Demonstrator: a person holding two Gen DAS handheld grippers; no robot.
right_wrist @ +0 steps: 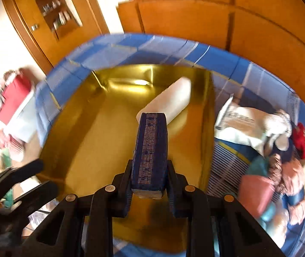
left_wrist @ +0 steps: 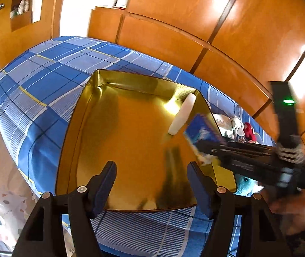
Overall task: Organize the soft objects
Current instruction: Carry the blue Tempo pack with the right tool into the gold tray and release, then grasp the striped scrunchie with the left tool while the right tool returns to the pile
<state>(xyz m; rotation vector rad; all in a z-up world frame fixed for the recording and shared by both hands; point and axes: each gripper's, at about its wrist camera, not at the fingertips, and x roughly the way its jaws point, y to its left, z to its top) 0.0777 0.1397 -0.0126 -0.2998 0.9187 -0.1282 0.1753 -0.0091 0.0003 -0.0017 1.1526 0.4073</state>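
Note:
A gold tray (left_wrist: 81,132) lies on a blue plaid bed. A white soft roll (left_wrist: 182,114) lies in the tray's far right part; it also shows in the right wrist view (right_wrist: 169,105). My right gripper (right_wrist: 150,171) is shut on a blue tissue pack (right_wrist: 151,147) and holds it above the tray (right_wrist: 83,141). In the left wrist view the pack (left_wrist: 201,131) hangs over the tray's right side, held by the right gripper (left_wrist: 203,147). My left gripper (left_wrist: 152,182) is open and empty above the tray's near edge.
A pile of soft things lies on the bed right of the tray: a white packet (right_wrist: 240,122), a red toy (right_wrist: 302,141), a pink pouch (right_wrist: 255,192) and plush items. Orange wooden wardrobes (left_wrist: 238,32) stand behind the bed. A red box (right_wrist: 15,98) stands on the floor at left.

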